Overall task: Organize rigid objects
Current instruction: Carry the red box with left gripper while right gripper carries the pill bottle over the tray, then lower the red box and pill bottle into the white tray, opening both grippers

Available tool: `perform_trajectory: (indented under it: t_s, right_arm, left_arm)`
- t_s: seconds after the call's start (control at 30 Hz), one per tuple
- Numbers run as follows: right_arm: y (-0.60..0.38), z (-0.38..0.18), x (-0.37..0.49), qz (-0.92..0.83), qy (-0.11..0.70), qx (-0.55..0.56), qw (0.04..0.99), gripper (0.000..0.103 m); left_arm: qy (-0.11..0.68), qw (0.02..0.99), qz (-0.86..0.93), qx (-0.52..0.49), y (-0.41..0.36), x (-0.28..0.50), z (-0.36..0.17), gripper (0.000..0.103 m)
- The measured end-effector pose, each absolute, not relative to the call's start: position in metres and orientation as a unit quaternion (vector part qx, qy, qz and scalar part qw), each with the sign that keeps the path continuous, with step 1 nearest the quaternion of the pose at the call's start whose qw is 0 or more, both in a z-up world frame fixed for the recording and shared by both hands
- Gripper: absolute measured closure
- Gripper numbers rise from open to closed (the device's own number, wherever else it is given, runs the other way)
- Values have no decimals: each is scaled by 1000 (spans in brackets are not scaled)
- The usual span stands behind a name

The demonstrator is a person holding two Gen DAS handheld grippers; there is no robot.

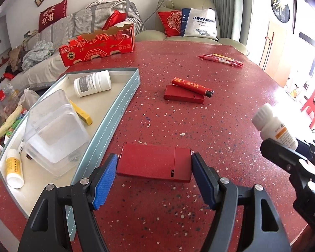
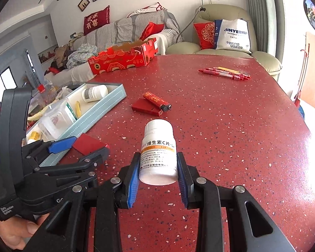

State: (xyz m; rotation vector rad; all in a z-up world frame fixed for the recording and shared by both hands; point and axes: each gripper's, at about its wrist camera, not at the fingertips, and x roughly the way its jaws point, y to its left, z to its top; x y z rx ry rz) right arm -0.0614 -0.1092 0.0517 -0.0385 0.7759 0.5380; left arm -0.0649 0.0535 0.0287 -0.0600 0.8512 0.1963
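Observation:
My left gripper (image 1: pixel 154 163) is shut on a flat red box (image 1: pixel 153 161), held just right of the grey-blue tray (image 1: pixel 124 103); it also shows in the right wrist view (image 2: pixel 88 145). My right gripper (image 2: pixel 158 168) is shut on a white vitamin bottle (image 2: pixel 158 153) with an orange-striped label, lifted above the red table (image 2: pixel 231 126); the bottle shows at the right of the left wrist view (image 1: pixel 275 126). The tray holds a white bottle (image 1: pixel 92 83), a clear plastic box (image 1: pixel 54 132), a yellow item (image 1: pixel 82 113) and a small yellow-label bottle (image 1: pixel 14 168).
A second red box (image 1: pixel 182 96) with a red lighter (image 1: pixel 191 86) on it lies mid-table. Red pens (image 1: pixel 222 59) lie far right. An open red carton (image 1: pixel 98 44) stands at the far edge. Clutter lies left of the tray; sofa and armchair stand behind.

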Motion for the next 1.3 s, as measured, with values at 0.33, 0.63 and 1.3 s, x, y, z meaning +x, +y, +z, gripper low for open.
perform_trajectory:
  t_s: [0.33, 0.63, 1.3]
  right_arm:
    - [-83, 86, -80, 291, 339, -15, 895, 69]
    - [-39, 96, -77, 330, 336, -15, 882, 69]
    - [51, 87, -46, 369, 351, -58, 858, 69]
  left_arm:
    - [389, 913, 111, -48, 77, -85, 56, 29]
    - [376, 915, 129, -72, 119, -101, 71, 29]
    - [354, 898, 202, -167, 259, -121, 83, 29]
